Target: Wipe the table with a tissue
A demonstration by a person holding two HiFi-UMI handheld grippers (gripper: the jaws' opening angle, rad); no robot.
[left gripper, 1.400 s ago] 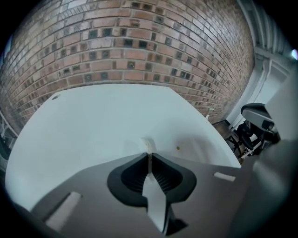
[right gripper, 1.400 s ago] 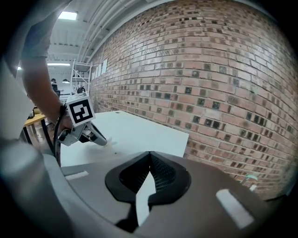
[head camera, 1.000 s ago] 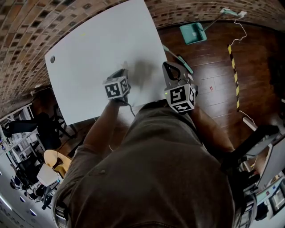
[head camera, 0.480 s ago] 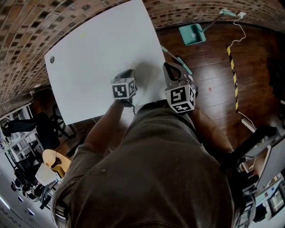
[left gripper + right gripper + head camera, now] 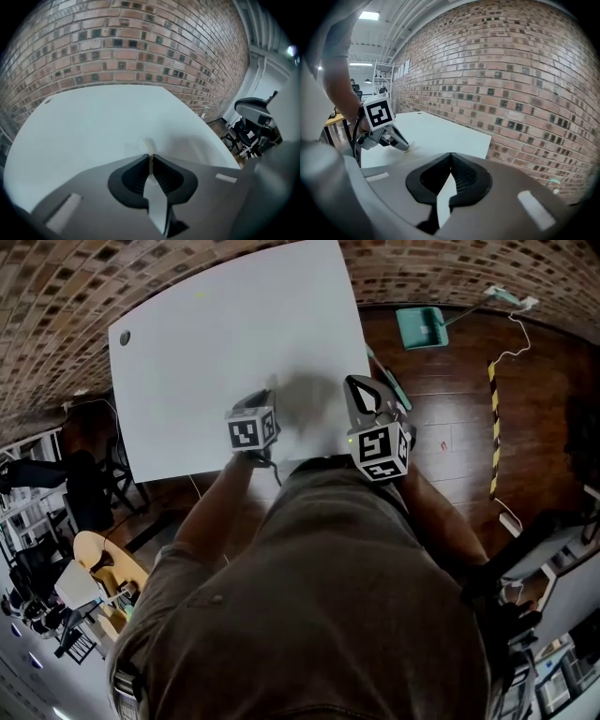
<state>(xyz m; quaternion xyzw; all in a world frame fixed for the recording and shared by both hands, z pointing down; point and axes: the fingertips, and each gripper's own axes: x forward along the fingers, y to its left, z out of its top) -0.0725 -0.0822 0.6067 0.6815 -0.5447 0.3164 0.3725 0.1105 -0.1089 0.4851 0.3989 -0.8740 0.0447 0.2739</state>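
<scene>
The white table (image 5: 206,352) fills the upper head view. My left gripper (image 5: 265,397) is low over the table's near right part, tips down on the surface. In the left gripper view it (image 5: 149,151) is shut on a small pale tissue (image 5: 148,144), which is pressed against the tabletop (image 5: 93,126). The right gripper view shows that left gripper (image 5: 404,145) from the side, with the tissue (image 5: 410,149) under its tip. My right gripper (image 5: 361,390) hangs past the table's right edge, over the floor. It (image 5: 451,155) is shut, with nothing between its jaws.
A brick wall (image 5: 56,296) runs behind the table. A teal dustpan (image 5: 420,326) and yellow-black tape (image 5: 494,418) lie on the wooden floor at right. Chairs (image 5: 89,563) stand at lower left. A small round hole (image 5: 125,337) marks the table's far left corner.
My left gripper slid right across the table with the tissue, then came back a little to the left. The right gripper stayed put. The head view shifted slightly.
</scene>
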